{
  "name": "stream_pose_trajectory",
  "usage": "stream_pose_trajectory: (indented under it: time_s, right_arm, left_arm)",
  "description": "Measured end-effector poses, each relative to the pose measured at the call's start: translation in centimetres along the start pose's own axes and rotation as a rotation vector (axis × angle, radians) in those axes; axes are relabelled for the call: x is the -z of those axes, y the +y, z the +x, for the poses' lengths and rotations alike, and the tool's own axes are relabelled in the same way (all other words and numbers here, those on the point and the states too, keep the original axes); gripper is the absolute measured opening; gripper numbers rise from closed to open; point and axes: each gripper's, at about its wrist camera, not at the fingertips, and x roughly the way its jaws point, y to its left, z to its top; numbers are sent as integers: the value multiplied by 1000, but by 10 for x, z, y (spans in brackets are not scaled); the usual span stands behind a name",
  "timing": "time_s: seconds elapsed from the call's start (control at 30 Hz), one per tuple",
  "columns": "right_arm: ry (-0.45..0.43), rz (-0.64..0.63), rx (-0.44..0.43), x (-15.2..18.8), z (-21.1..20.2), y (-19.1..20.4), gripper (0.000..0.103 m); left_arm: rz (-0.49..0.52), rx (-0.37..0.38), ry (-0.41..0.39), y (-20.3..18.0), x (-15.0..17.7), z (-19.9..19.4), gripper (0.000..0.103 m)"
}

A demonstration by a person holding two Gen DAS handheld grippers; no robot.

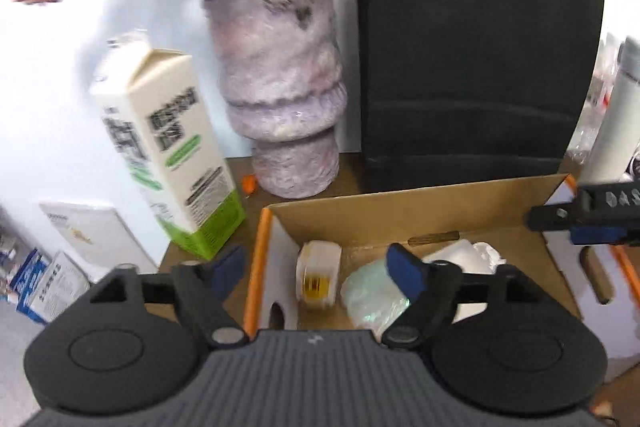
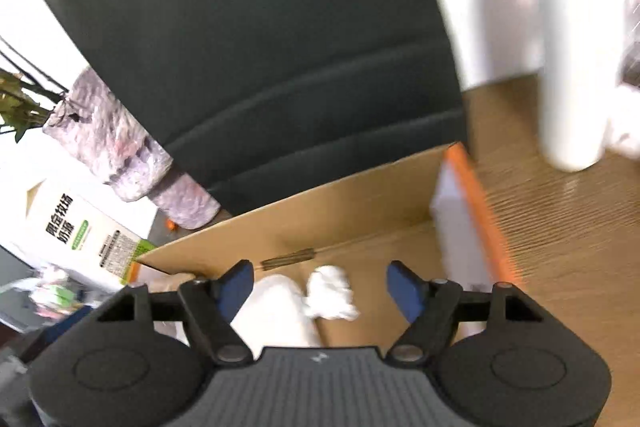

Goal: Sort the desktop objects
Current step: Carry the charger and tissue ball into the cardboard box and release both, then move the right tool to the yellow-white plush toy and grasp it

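Observation:
An open cardboard box (image 1: 400,211) with orange edges sits on the wooden desk. Inside lie a tape roll (image 1: 318,273), a pale green packet (image 1: 372,297) and crumpled white tissue (image 1: 476,253). My left gripper (image 1: 318,269) is open and empty, hovering over the box's left edge. My right gripper (image 2: 320,283) is open and empty above the box (image 2: 320,211), over a white item (image 2: 276,307) and the crumpled tissue (image 2: 332,293). The right gripper also shows at the right edge of the left wrist view (image 1: 592,217).
A milk carton (image 1: 168,151) leans left of the box, beside a mauve vase (image 1: 280,87) with flowers. A black bag (image 1: 476,35) stands behind the box. A white bottle (image 2: 572,39) stands at the right. A small orange bit (image 1: 249,183) lies by the vase.

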Motion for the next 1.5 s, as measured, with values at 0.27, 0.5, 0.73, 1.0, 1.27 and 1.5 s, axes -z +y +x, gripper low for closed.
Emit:
stream_pose_trajectory:
  time_s: [0.27, 0.5, 0.73, 1.0, 1.27, 1.5]
  right_arm:
    - [-60, -193, 124, 30, -89, 2, 81]
    - [-95, -287, 16, 111, -162, -6, 88]
    - [-124, -353, 1, 196, -188, -17, 91]
    - [-196, -351, 70, 288, -203, -51, 91]
    - [-218, -361, 84, 355, -219, -60, 91]
    - [-231, -391, 107, 358, -217, -54, 91]
  left_arm:
    - [25, -62, 8, 22, 34, -76, 103]
    - [9, -69, -123, 35, 95, -162, 103]
    - [-11, -102, -209, 17, 192, -193, 103]
    - [-29, -75, -232, 0, 301, -207, 103]
    - [-141, -35, -239, 6, 334, -226, 103]
    - [-110, -29, -238, 0, 335, -225, 103]
